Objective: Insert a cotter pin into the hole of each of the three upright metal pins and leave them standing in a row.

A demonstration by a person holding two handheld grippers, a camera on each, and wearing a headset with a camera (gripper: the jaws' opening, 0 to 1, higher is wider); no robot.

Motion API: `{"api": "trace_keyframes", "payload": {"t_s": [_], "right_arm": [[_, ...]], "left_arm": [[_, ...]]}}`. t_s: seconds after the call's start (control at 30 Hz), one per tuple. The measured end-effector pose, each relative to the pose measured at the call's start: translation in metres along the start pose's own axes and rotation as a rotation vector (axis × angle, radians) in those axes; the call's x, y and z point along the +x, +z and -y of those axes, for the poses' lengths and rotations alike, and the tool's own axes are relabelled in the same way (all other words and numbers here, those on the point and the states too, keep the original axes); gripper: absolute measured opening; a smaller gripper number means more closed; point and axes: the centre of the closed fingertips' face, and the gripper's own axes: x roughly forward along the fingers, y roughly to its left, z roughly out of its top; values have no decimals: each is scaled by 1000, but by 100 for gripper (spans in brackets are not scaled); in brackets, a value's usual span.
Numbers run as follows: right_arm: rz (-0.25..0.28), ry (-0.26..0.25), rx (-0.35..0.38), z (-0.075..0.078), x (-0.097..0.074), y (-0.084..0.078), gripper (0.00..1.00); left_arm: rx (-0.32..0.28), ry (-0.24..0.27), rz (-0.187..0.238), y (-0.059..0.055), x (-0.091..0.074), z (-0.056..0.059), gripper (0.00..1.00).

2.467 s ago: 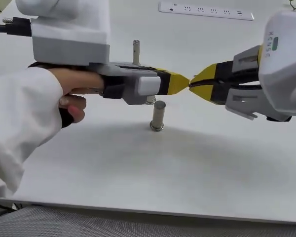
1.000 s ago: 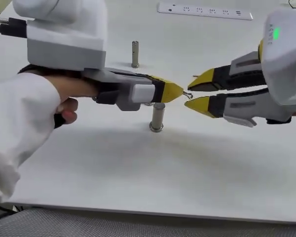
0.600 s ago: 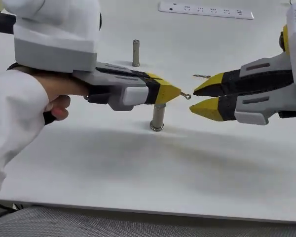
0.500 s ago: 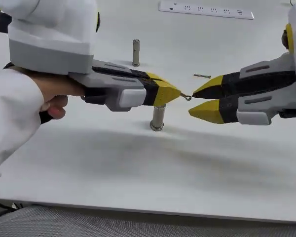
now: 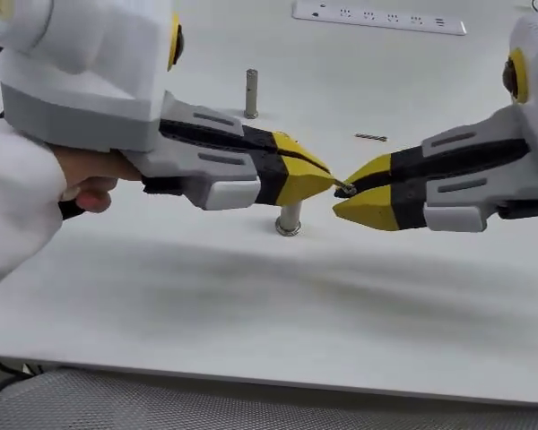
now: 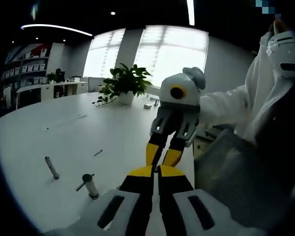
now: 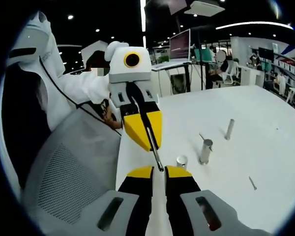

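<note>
Left gripper (image 5: 330,182) pinches the cotter pin (image 7: 155,147) mid-air, tip to tip with the right gripper (image 5: 339,197), whose jaws sit narrowly around the pin's head, can't tell if clamped. Likely a handover to regrip. Upright metal pin (image 5: 289,219) stands just below, centre of the tabletop (image 5: 251,313); second metal pin (image 5: 251,92) nearer the far edge

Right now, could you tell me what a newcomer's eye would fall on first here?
The two yellow-tipped tools meet nose to nose above the white table: the left tool pinches a small cotter pin at the open right tool. Just below them stands an upright metal pin, with a second pin farther back.
</note>
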Motion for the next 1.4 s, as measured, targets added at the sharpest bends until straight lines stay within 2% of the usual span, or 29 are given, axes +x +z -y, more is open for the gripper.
{"api": "trace_keyframes", "payload": {"t_s": [0.2,0.37,0.53,0.6,0.7,0.73,0.8,1.03,1.1,1.4], "right_arm": [[3,15,-12,-3,0,3,0],[-13,35,-36,-5,-1,1,0],[-23,42,-42,-7,-3,1,0],[-31,47,-49,-7,-4,1,0],[-48,58,-72,-10,-5,1,0],[-48,64,-76,-11,-5,2,0],[-61,73,-90,-14,-5,1,0],[-61,60,-92,-10,-5,2,0],[-64,58,-96,-9,-5,2,0],[-84,60,-118,-8,-4,0,0]], "left_arm": [[36,-20,-23,-6,0,1,0],[64,-34,-21,-5,1,10,0],[71,-41,-32,-7,1,10,0],[41,-46,-49,-12,1,9,0],[66,-54,-68,-17,1,12,0],[83,-44,-95,-21,1,10,0],[83,-52,-93,-22,2,11,0],[114,-47,-89,-22,2,7,0],[106,-42,-92,-23,3,6,0],[139,-43,-121,-29,5,7,0]]}}
